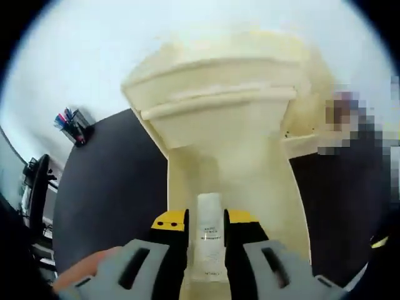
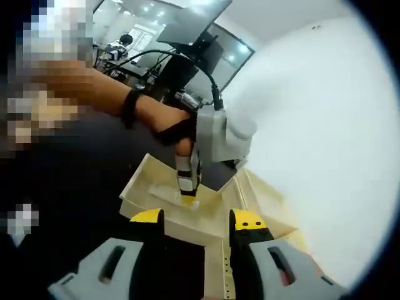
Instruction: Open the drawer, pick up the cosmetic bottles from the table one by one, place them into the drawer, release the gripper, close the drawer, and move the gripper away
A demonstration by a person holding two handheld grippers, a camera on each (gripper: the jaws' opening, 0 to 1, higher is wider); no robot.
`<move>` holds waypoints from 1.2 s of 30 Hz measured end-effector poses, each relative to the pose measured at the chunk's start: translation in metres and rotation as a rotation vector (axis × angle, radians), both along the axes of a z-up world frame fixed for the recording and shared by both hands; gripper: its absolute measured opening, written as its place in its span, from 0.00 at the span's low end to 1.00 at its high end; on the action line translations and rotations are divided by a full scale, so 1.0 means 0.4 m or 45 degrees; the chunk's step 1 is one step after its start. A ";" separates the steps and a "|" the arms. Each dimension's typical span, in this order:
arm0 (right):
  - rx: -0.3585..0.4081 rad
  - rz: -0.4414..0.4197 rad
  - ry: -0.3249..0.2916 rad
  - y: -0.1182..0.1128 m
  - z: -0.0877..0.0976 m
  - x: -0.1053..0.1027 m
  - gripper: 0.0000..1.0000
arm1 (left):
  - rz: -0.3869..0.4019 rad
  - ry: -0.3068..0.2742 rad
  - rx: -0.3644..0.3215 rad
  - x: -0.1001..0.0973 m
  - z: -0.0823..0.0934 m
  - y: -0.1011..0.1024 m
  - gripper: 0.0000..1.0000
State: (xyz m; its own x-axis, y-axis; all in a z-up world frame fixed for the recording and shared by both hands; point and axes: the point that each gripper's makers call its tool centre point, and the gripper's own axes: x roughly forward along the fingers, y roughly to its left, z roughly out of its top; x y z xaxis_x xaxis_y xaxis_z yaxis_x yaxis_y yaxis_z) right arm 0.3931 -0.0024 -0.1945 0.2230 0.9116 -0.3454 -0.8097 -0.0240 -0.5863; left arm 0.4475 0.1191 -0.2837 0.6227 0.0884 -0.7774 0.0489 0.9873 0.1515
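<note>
In the left gripper view the left gripper (image 1: 209,228) has its jaws clamped on a white cosmetic bottle (image 1: 210,234), which stands upright between the yellow-tipped jaws with small dark print on its label. The bottle sits low inside the open drawer (image 1: 250,169), a pale cream tray that runs away from the camera toward the cream drawer unit (image 1: 219,87) it slides out of. The drawer's side walls rise close on both sides of the jaws, so the gripper is hemmed in by them. The unit stands on a dark worktop (image 1: 112,187). At the far left edge of that worktop a holder of pens (image 1: 72,124) stands, well apart from the drawer, and a dark chair (image 1: 37,181) is beyond the worktop's edge. A white wall fills the background.

In the right gripper view the right gripper (image 2: 194,222) hangs above the near edge of the drawer (image 2: 169,203), its jaws apart with nothing between them. Ahead of it the person's hand (image 2: 181,128), a dark band on the wrist, holds the left gripper (image 2: 187,194) pointing down into the drawer, its tip at the drawer floor with the bottle (image 2: 194,204) just showing as a small pale shape. Behind the arm are a dark monitor (image 2: 194,25) and ceiling lights.
</note>
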 end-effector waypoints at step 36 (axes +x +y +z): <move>-0.542 0.126 0.064 -0.132 -0.113 -0.123 0.37 | -1.220 -0.165 0.375 -0.378 0.067 -0.364 0.28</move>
